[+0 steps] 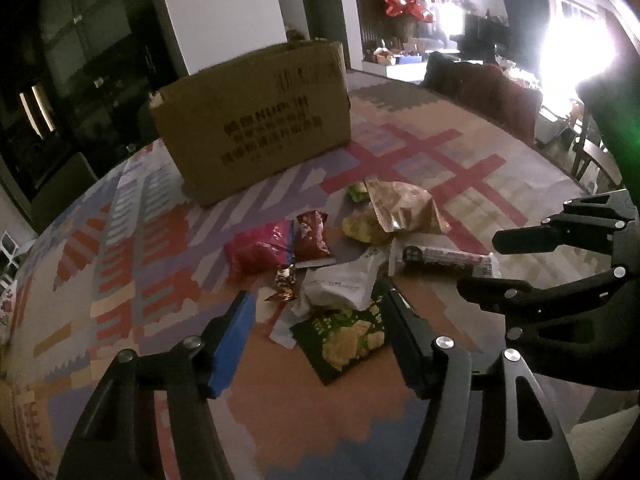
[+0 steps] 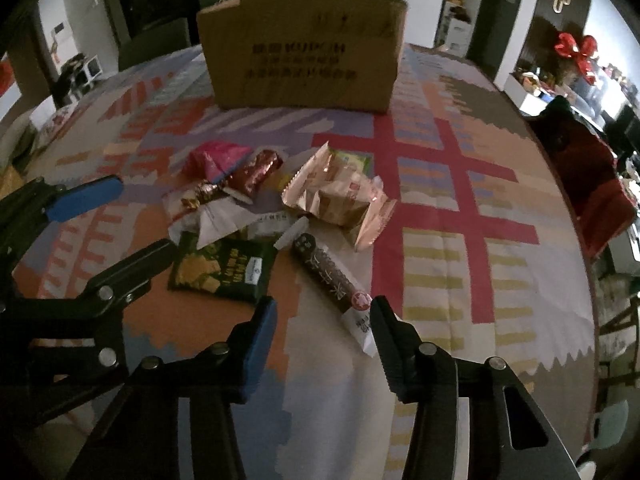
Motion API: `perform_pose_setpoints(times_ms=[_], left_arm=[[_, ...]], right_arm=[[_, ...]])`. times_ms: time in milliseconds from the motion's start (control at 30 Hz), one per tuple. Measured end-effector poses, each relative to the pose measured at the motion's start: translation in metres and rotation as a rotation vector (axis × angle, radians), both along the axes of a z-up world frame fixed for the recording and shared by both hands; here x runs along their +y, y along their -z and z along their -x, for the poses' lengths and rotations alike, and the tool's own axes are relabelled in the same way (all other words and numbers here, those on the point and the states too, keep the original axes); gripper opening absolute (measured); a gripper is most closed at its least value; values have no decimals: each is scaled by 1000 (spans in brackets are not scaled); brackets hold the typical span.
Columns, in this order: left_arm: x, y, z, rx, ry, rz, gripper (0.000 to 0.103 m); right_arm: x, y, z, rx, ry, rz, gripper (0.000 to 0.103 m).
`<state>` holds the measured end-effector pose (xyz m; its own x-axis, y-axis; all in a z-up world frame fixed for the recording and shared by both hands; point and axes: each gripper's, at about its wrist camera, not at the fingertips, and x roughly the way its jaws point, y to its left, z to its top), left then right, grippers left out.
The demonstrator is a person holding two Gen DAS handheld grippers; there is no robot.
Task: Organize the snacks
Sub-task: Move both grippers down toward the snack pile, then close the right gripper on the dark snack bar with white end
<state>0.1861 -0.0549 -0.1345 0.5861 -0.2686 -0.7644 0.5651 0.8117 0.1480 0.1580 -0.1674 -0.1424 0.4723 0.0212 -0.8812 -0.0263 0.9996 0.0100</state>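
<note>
- The right gripper point(image 2: 322, 324) hovers low over the table point(image 2: 460, 240), jaws spread wide and holding nothing.
- The long dark snack stick point(image 2: 328, 276) lies just ahead of it, its white end almost between the fingertips and touching or nearly touching the black finger; its long axis runs away and to the left, so the jaws roughly straddle it.
- The left gripper point(image 1: 316, 312) is also wide open and empty, above the green chip packet point(image 1: 344, 340); it is farther from the stick.
- Beyond lie the white wrapper point(image 2: 224, 216), gold bag point(image 2: 340, 196) and pink packet point(image 2: 214, 156).
- Farthest stands the cardboard box point(image 2: 304, 48), the likely destination.
</note>
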Motion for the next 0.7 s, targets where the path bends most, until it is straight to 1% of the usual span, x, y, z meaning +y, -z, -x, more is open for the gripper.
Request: perform_pose_setpoints(times_ms=[133,267,467,600,700], left_arm=[[-12,11,-7,-2,16,-26,60],[-19,21,-13,4,17,-48,57],[-27,30,-22,13,23,-69,55],[-30,33,-25,23,25,-75,48],[-31,36,-29,43,25,-67,46]], right_arm=[[-2,8,-9,1,-43,-1,44],[-1,16,-17,14,-79,0,38],[-6,21,-27,21,-98,-11,38],[-8,25,-32,30,-110,-16,38],[-10,27,-36,34,-116,-26,38]])
